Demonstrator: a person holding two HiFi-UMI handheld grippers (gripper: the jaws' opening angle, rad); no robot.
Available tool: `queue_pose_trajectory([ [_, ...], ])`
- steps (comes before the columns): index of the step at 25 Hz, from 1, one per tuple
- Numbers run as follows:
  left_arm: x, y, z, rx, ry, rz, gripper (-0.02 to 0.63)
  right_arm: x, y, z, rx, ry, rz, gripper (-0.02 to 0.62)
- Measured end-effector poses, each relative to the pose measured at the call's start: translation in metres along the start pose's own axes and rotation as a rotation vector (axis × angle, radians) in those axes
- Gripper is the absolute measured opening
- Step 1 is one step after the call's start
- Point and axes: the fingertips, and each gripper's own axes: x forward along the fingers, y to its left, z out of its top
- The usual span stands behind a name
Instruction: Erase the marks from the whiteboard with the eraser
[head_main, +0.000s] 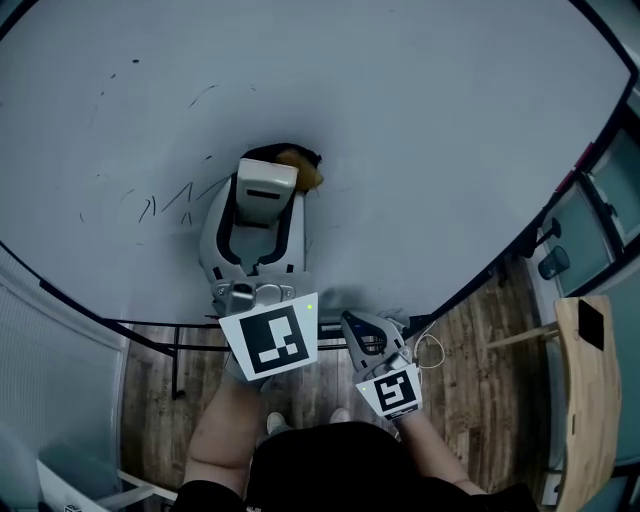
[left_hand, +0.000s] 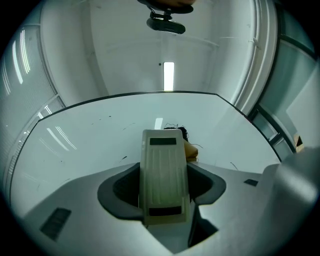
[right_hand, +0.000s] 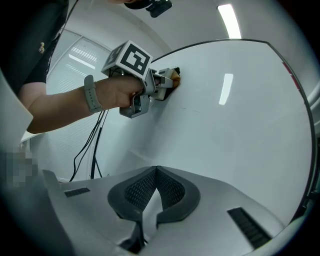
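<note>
Clamps the eraser (left_hand: 163, 175) lengthwise in the jaws of the left gripper (head_main: 258, 235), shut tight on its ribbed beige body. Presses the eraser's tan and black far end against the whiteboard (head_main: 420, 150), just right of a cluster of thin dark marks (head_main: 165, 205). Reaches forward with the left arm extended, hand (right_hand: 117, 92) wrapped round the gripper's handle, wearing a grey band (right_hand: 89, 93) on the wrist. Holds the right gripper (right_hand: 156, 172) low and close to the body, near the whiteboard's bottom edge, with jaws closed tip to tip on nothing. Aims it up across the board toward the left gripper. Stands over a wooden floor (head_main: 470, 330).
</note>
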Motion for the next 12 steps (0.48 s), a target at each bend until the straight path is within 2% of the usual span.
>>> queue_pose_trajectory([
  [4, -0.009, 0.04, -0.014, -0.156, 0.016, 0.06, 0.262, 0.016, 0.021, 0.01, -0.002, -0.007, 0.024, 0.026],
  [8, -0.012, 0.078, -0.019, -0.172, 0.004, 0.061, 0.262, 0.037, 0.045, 0.026, -0.01, -0.016, 0.055, 0.026],
  [12, -0.016, 0.098, -0.023, -0.164, -0.009, 0.047, 0.262, 0.053, 0.064, 0.037, -0.019, -0.026, 0.088, 0.026],
])
